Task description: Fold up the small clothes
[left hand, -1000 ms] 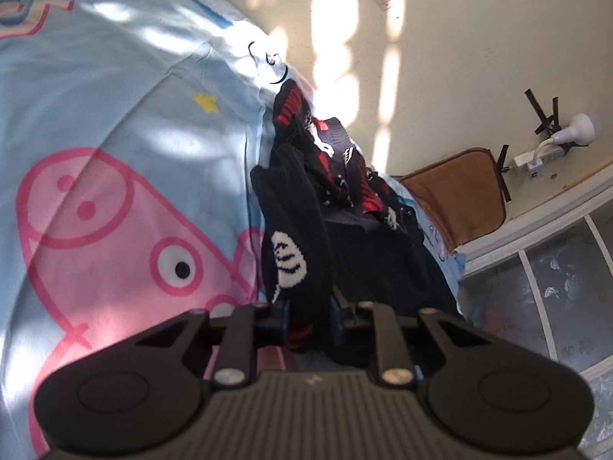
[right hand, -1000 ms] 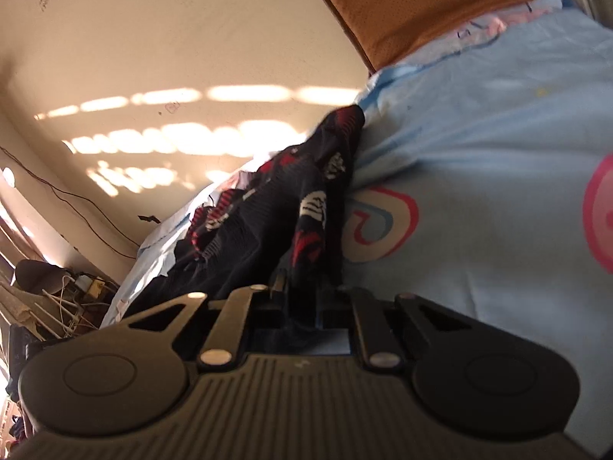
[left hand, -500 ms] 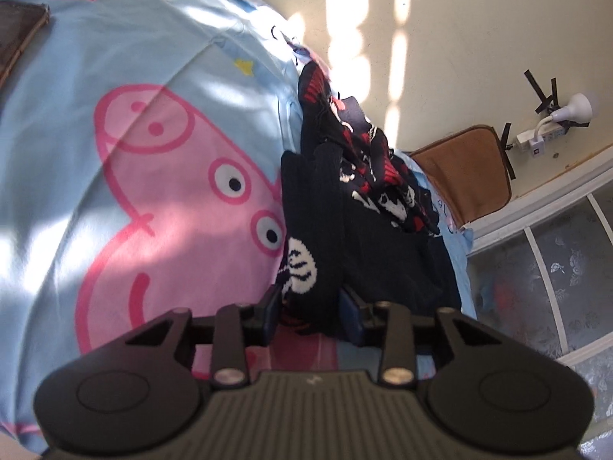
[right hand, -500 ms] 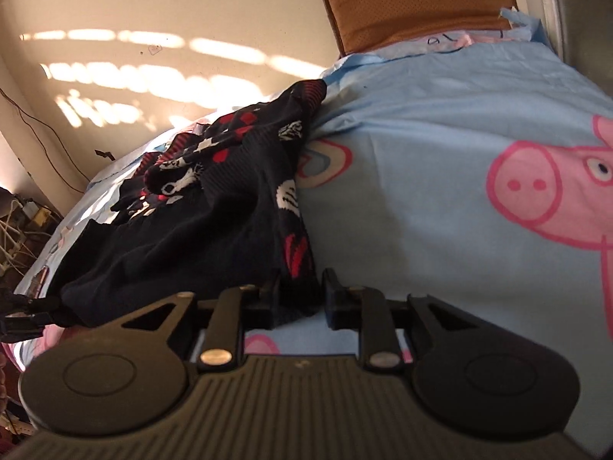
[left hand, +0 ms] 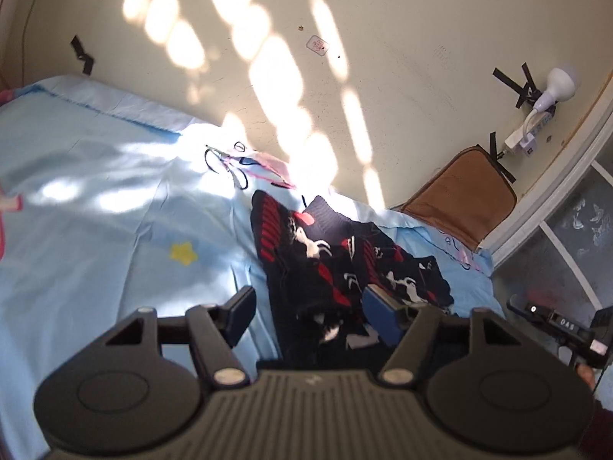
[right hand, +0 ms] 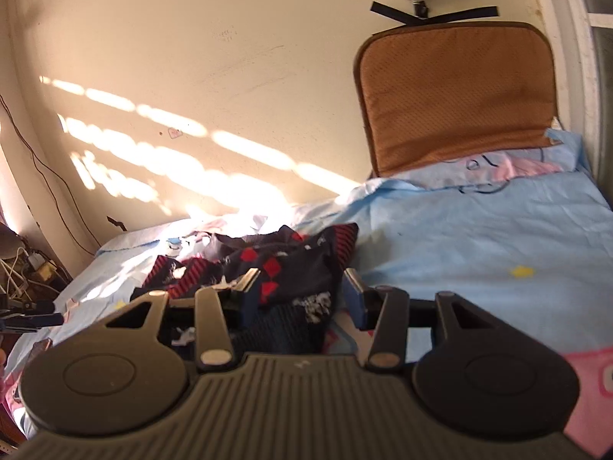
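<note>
Both tongs gape wide here. The left gripper (left hand: 308, 316) has its fingers spread well apart with nothing pinched; the dark garment (left hand: 345, 264), black with red and white patterning, lies bunched on the light blue bedsheet (left hand: 95, 230) in the gap between them. The right gripper (right hand: 300, 295) is likewise spread and holding nothing, the garment (right hand: 283, 268) heaped between its fingers, perhaps brushing one. A brown cushion (right hand: 456, 103) leans against the wall behind.

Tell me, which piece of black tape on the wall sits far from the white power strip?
The kinked tape piece at far left, alone above the blue bedsheet; the other strips cluster around the power strip at right.
</note>
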`<state>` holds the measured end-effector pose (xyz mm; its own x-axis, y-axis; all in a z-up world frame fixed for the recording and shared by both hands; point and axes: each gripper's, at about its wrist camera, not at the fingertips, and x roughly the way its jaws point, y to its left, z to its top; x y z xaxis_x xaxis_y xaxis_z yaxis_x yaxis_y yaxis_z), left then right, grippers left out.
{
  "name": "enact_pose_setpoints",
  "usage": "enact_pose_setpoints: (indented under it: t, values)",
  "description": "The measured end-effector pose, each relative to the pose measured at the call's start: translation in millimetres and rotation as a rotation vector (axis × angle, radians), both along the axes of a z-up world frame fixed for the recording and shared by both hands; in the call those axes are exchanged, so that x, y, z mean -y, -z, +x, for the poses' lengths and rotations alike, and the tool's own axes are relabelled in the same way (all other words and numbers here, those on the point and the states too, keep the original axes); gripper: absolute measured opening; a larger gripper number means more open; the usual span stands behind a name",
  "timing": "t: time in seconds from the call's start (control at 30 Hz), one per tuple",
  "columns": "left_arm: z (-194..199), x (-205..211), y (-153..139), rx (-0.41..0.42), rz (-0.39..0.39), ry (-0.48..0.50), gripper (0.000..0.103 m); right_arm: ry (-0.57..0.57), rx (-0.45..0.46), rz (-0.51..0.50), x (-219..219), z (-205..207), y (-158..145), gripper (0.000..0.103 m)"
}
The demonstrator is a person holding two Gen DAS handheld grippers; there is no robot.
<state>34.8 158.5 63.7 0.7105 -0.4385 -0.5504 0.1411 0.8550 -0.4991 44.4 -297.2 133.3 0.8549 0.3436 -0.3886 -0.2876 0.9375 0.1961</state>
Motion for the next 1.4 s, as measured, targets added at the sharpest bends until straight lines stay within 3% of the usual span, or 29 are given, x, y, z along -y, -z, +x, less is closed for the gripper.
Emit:
enact_pose_setpoints:
  t: [0.1, 0.17, 0.33, 0.37, 0.4, 0.43, 0.47, 0.5, 0.53, 0.57, 0.63, 0.77, 0.9, 1.03, 1.13, 1.27, 1.4]
  values:
    - [56, 14, 9, -0.006, 0.069, -0.008, 0.081, -0.082, -0.034, -0.015, -22, 59, -7, 0.052]
    - [89, 20, 21, -0.029, 0.095, -0.027, 0.082, -0.117, -0.075, -0.044, -38, 103, -6, 0.054]
    - [143, 30, 57, -0.096, 0.057, -0.035, 0.081, -0.132, -0.202, -0.178, -73, 208, 25, 0.054]
    - [149, 34, 63, -0.102, 0.062, -0.03, 0.076, -0.134, -0.236, -0.18, -76, 223, 33, 0.054]
    - [153, 38, 69, -0.107, 0.069, -0.021, 0.062, -0.146, -0.28, -0.178, -79, 237, 41, 0.054]
    - [156, 43, 73, -0.101, 0.079, -0.012, 0.055, -0.158, -0.311, -0.175, -82, 246, 47, 0.054]
    - [156, 47, 73, -0.082, 0.102, -0.016, 0.039, -0.173, -0.329, -0.176, -84, 252, 54, 0.053]
    - [157, 49, 74, -0.083, 0.113, -0.007, 0.021, -0.192, -0.341, -0.186, -88, 254, 58, 0.047]
    - [158, 49, 75, -0.088, 0.095, 0.006, 0.018, -0.209, -0.354, -0.214, -94, 255, 62, 0.011]
    - [157, 47, 74, -0.089, 0.08, -0.001, 0.016, -0.204, -0.349, -0.232, -97, 253, 63, 0.012]
    - [151, 42, 68, -0.079, 0.06, -0.012, 0.015, -0.196, -0.303, -0.235, -100, 238, 56, 0.011]
    - [118, 32, 37, -0.012, 0.01, -0.008, 0.014, -0.199, -0.205, -0.143, -87, 191, 13, 0.011]
    - [60, 36, 3, 0.089, 0.01, 0.029, 0.014, -0.238, -0.094, -0.089, -67, 107, -30, 0.011]
    - [-9, 36, -6, 0.15, -0.031, 0.06, 0.014, -0.266, -0.029, -0.045, -40, 24, -43, 0.011]
    - [-60, 38, 5, 0.157, -0.053, 0.077, 0.014, -0.26, -0.006, -0.036, -21, -45, -27, 0.011]
    - [-110, 41, 30, 0.133, -0.067, 0.075, 0.014, -0.25, 0.009, -0.084, -18, -115, 21, 0.011]
    - [-131, 36, 58, 0.077, -0.086, 0.028, 0.017, -0.247, -0.041, -0.112, -33, -139, 79, 0.011]
